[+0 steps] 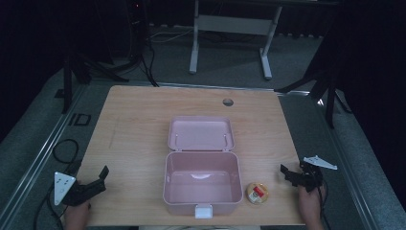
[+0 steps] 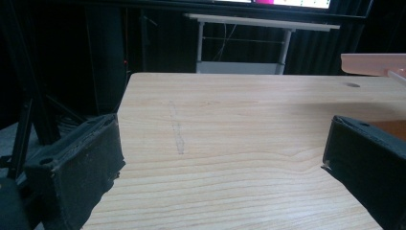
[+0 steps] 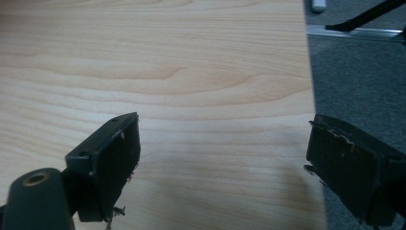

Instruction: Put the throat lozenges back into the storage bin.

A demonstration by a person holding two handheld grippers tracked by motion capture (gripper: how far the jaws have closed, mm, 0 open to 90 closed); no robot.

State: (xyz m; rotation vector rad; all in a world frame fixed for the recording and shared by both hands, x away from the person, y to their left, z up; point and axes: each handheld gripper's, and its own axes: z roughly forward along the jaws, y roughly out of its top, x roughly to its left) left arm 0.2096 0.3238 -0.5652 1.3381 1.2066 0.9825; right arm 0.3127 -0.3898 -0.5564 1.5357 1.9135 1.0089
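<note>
A pale wooden table [image 1: 139,143] carries an open pink plastic box [image 1: 202,183] at the centre of its near edge, the lid [image 1: 201,133] folded flat behind it, a placement that leaves the empty inside free to be filled from above. Just beside the box's right near corner sits a small round container [image 1: 257,192] with a red-and-white label, apart from the wall and within easy reach of the right gripper [image 1: 288,174], which hovers near the table's right edge with its jaws spread wide over bare wood and nothing between them. The left gripper [image 1: 101,176] waits at the near left corner, well apart from the box, its jaws likewise parted and empty, apparently held back as the idle hand until the box needs steadying.
</note>
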